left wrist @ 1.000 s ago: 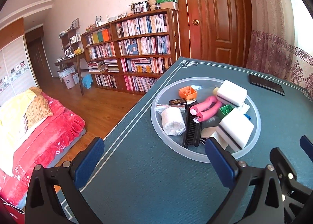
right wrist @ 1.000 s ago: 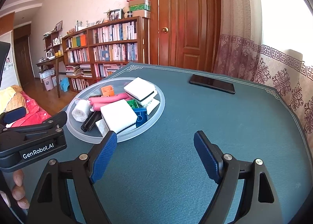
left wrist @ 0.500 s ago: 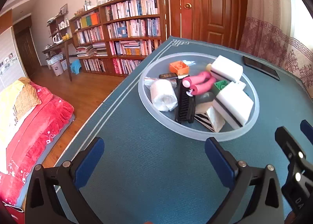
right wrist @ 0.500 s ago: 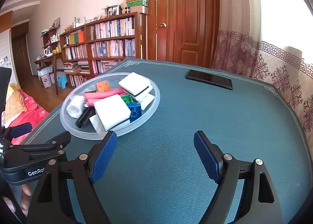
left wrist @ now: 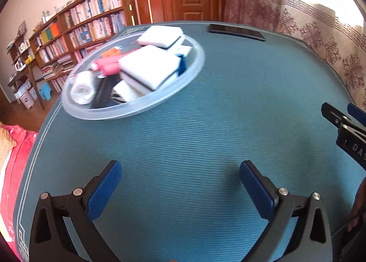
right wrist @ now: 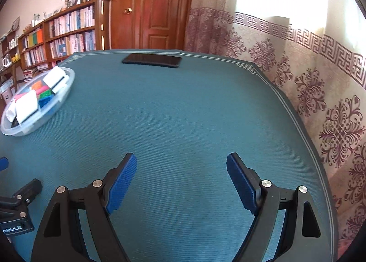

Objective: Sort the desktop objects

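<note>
Teal table (right wrist: 183, 106), cluttered clear tray (left wrist: 183, 78) far left, black phone (right wrist: 152, 60) beyond, both grippers (left wrist: 180, 184) (right wrist: 181, 179) spread apart, empty.

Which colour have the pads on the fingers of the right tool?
Blue, on black fingers; the pads show best in the right wrist view.

Blurred tray (left wrist: 194, 67) contents, indistinct.

We see two matching grippers: the left gripper (left wrist: 180, 189) and right gripper (right wrist: 181, 184) both have black plastic frames, blue ribbed pads (right wrist: 121, 185), silver screws, white lettering.
</note>
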The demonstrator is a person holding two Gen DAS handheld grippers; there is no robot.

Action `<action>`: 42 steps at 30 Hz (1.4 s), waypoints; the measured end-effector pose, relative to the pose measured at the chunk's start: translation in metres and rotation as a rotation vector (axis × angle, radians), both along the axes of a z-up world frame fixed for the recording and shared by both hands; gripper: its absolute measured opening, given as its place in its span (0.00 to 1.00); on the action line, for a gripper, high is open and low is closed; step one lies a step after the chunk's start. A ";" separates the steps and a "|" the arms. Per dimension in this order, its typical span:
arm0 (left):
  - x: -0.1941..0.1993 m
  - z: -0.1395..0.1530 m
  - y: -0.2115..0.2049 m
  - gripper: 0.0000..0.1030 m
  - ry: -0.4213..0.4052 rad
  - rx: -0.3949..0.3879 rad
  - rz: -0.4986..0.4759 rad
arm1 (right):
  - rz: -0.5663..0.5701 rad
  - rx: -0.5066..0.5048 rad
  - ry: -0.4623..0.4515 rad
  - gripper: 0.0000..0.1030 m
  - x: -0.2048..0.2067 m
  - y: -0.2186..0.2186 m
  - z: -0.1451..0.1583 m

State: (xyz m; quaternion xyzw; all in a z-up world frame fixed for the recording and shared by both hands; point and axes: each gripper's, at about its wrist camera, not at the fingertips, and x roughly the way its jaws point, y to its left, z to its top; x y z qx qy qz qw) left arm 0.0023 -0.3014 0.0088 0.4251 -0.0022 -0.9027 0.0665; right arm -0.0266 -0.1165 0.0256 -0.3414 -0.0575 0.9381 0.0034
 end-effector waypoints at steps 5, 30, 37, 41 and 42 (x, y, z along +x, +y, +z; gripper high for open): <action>-0.011 -0.001 0.041 1.00 -0.014 0.001 -0.074 | -0.083 -0.047 -0.050 0.81 0.002 0.047 -0.007; -0.023 -0.005 0.055 1.00 -0.003 0.055 -0.088 | -0.163 -0.099 -0.157 0.98 -0.012 0.071 -0.025; -0.022 -0.006 0.054 1.00 -0.002 0.056 -0.088 | -0.161 -0.100 -0.160 1.00 -0.012 0.070 -0.026; -0.022 -0.006 0.055 1.00 -0.002 0.056 -0.088 | -0.160 -0.100 -0.160 1.00 -0.013 0.070 -0.026; -0.022 -0.006 0.056 1.00 -0.002 0.056 -0.088 | -0.160 -0.101 -0.160 1.00 -0.013 0.070 -0.026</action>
